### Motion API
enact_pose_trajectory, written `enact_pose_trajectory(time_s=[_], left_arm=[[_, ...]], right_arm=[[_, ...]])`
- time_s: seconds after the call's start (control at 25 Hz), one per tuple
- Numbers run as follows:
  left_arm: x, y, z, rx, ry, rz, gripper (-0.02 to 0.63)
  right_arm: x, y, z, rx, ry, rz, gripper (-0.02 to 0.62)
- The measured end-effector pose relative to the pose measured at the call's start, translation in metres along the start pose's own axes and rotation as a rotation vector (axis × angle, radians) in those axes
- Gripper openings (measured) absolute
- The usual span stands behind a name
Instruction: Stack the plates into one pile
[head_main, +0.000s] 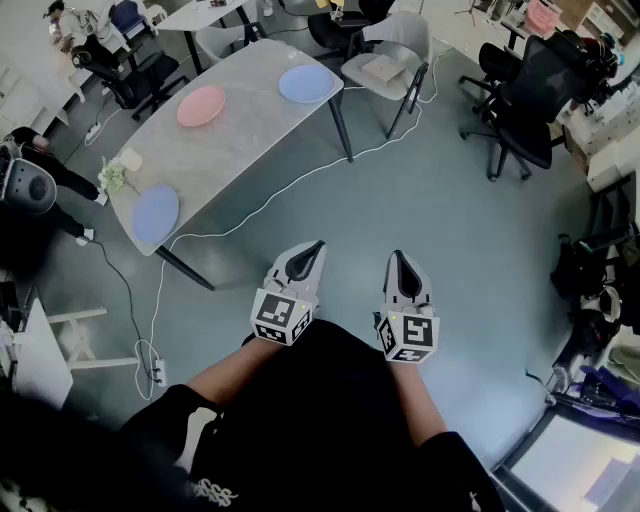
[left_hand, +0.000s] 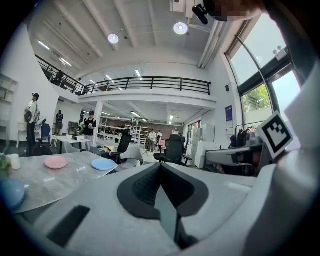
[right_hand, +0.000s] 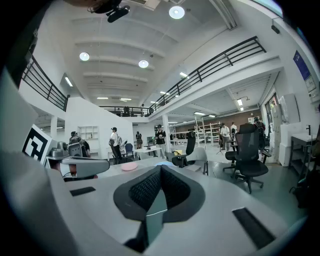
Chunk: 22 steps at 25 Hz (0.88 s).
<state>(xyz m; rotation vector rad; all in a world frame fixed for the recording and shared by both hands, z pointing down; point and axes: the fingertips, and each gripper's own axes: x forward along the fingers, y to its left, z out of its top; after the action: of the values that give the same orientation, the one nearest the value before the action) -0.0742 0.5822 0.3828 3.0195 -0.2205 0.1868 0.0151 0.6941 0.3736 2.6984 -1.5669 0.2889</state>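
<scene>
Grey table is noted ahead-left, well apart; near blue plate, pink plate and far blue plate are spread unstacked along it. Left gripper, the nearer, and right gripper are clenched, empty.

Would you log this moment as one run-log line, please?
stacking: not begun | left tool: shut, empty | right tool: shut, empty | pink plate, far blue plate, near blue plate: separate on table
</scene>
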Motion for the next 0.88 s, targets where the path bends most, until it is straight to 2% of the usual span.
enact_pose_trajectory(time_s=[0.12,0.2,0.28,0.36,0.48,0.68,0.88], left_arm=[[0.001,-0.002,0.003,-0.017,-0.022,0.042,0.017],[0.000,0.001,0.005,-0.021,-0.029,0.058,0.017],[0.001,0.011,0.005,-0.026,-0.028,0.058,0.017],[0.002,0.026,0.005,-0.050,-0.036,0.039,0.017],[0.015,0.054,0.002,-0.072,-0.048,0.033,0.017],[0.069,0.101,-0.001,-0.066,-0.033,0.034,0.017],[0.117,0.176,0.007,-0.067,-0.017,0.084,0.017]], right_arm=[[-0.004,-0.013,-0.004,0.023,-0.001,0.008,0.012],[-0.001,-0.018,-0.004,0.081,-0.018,0.016,0.012],[0.010,-0.018,-0.005,0.133,-0.021,0.025,0.012],[0.022,-0.011,-0.011,0.138,0.001,0.035,0.012],[0.046,-0.006,-0.022,0.138,0.034,0.036,0.012],[0.103,-0.027,-0.029,0.113,0.089,0.013,0.013],[0.181,-0.039,-0.033,0.156,0.175,-0.010,0.013]])
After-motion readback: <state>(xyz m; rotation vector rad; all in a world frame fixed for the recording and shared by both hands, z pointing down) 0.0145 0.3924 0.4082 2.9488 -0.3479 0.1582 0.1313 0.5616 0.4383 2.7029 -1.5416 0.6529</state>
